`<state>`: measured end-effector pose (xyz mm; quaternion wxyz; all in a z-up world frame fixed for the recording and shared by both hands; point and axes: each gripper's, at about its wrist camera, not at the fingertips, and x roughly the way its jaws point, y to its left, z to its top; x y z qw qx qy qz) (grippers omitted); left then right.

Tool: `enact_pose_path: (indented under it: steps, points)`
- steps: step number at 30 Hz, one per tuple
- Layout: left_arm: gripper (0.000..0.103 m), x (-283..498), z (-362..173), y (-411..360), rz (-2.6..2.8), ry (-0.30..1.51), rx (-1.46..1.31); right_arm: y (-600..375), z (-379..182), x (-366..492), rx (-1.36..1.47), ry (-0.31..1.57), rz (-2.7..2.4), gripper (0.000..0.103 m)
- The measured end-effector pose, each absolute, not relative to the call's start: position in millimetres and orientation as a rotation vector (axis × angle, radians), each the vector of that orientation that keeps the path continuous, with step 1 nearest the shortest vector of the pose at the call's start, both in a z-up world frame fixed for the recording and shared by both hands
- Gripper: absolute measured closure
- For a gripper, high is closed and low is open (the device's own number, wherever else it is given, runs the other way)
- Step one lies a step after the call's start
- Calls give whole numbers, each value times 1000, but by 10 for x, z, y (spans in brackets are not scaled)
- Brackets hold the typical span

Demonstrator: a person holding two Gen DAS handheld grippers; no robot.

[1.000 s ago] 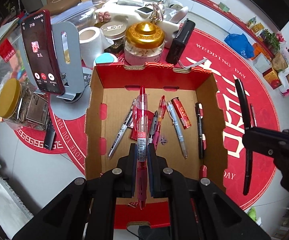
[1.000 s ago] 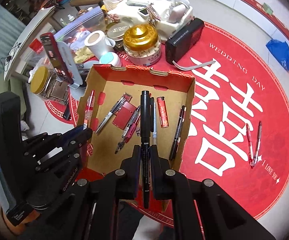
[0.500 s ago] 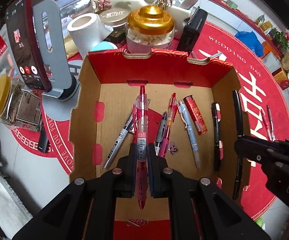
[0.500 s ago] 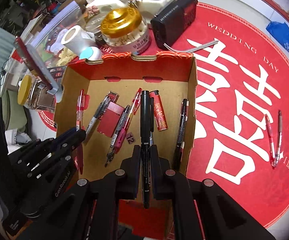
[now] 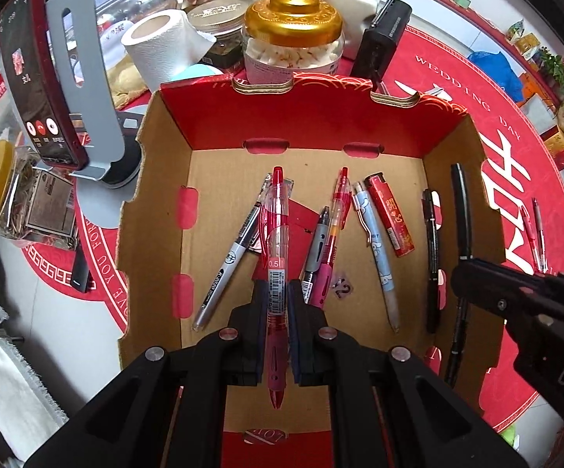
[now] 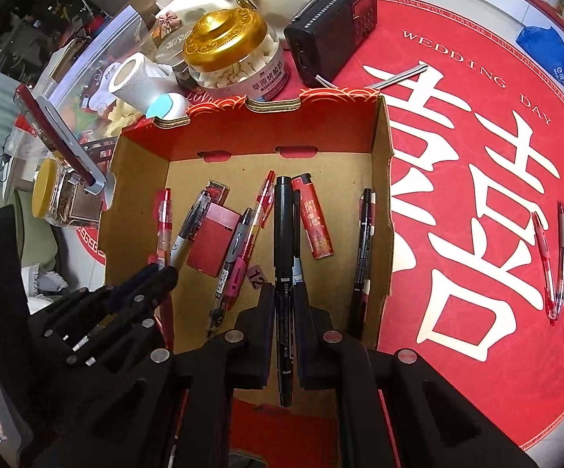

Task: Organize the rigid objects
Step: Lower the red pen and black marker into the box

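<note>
Where pens (image 5: 376, 249) lie: cardboard box (image 5: 153, 210), lighter (image 5: 390, 215).

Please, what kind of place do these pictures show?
Probably a home: a cluttered floor or low table with a red wedding mat, beside a toilet paper roll, a gold-lidded jar and a small radio.

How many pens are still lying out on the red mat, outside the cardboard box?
2: a red pen and a darker pen, side by side on the red mat, right of the cardboard box. Others may lie out of view.
</note>
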<state>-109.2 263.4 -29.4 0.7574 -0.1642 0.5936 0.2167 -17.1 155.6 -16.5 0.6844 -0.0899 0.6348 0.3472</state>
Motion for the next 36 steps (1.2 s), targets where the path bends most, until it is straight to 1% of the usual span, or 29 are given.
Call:
enact_pose_path:
  steps: [23,36]
  points:
    - [93,-1054,-387,2752,483,1305,-379,1868,-354,-118,-231,1446,797,93]
    - [93,-1001,-589,2696,463,1341,-382,1920,-646,-131,-269,1486,766,93]
